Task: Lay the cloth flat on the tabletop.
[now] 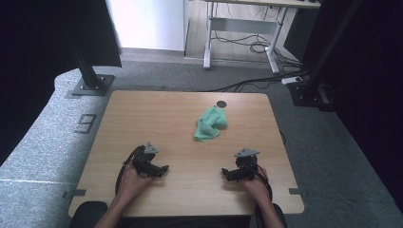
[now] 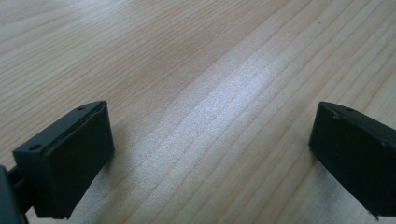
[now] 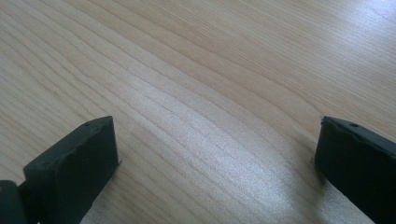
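A crumpled green cloth (image 1: 210, 124) lies on the wooden table (image 1: 142, 118), a little right of the middle and toward the far side. My left gripper (image 1: 164, 170) rests low over the near left of the table, pointing right, with a hand behind it. My right gripper (image 1: 224, 173) rests at the near right, pointing left toward the other. Both stand open with only bare wood between the jaws, as the left gripper view (image 2: 210, 154) and the right gripper view (image 3: 215, 163) show. The cloth lies well beyond both grippers.
A small dark round disc (image 1: 221, 104) sits in the tabletop just behind the cloth. Black frame posts (image 1: 85, 66) stand on the grey floor beyond the table's far corners. A desk frame with cables (image 1: 247, 42) stands farther back.
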The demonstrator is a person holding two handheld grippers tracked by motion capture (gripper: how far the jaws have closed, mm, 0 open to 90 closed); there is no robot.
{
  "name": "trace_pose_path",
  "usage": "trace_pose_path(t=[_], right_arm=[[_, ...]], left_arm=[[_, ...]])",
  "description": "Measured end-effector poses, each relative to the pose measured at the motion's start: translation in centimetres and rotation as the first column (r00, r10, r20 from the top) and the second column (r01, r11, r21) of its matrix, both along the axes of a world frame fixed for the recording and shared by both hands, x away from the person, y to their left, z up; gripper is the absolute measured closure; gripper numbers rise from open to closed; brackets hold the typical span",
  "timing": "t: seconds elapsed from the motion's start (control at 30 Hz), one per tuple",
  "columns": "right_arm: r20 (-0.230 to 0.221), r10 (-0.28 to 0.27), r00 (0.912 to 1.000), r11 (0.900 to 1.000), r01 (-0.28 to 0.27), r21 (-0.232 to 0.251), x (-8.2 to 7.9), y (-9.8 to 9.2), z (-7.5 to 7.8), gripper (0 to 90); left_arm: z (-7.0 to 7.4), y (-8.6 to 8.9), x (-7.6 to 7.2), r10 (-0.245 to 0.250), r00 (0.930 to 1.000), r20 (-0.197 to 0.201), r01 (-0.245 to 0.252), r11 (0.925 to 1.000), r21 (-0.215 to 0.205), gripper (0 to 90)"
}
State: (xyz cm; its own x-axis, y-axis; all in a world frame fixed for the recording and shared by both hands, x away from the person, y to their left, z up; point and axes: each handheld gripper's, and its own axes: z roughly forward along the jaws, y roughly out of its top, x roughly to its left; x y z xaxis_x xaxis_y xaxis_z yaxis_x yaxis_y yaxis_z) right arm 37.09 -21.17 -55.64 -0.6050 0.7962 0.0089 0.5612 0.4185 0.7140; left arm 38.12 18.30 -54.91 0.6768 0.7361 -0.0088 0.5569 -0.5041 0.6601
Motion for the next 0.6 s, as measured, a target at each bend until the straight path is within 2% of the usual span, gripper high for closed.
trace_pose_path(t=[0.6], right_arm=[[-0.011,-0.004,0.9999,1.0,0.004,-0.009,-0.02,0.19,0.11,0.0]], left_arm=[[-0.01,-0.07,0.17,-0.01,0.9999,0.0,0.01,0.9999,-0.001,0.0]])
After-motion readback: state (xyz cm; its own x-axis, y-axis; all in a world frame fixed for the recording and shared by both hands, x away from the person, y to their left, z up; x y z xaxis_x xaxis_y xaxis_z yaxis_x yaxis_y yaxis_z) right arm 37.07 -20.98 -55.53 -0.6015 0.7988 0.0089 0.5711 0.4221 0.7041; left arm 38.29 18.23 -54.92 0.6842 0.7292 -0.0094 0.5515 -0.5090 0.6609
